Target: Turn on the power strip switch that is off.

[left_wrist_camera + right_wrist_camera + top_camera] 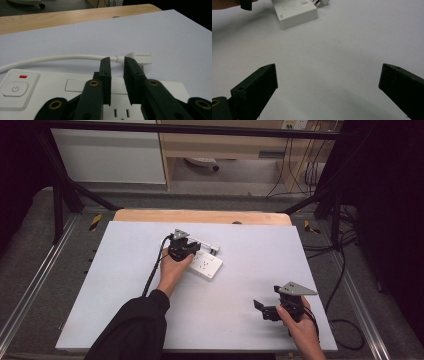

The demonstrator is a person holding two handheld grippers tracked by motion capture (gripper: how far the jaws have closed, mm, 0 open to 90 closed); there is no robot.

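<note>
Power strip (206, 264) | flat on table | long axis diagonal, near-left to far-right

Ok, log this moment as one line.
left gripper: jaws narrowly apart over power strip, nothing gripped | plug: on table beyond strip | right gripper: open, idle near table edge

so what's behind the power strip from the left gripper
Behind the power strip its white cord curves across the white table to the plug. The left gripper, narrowly open, hides part of the cord near the plug.
</note>
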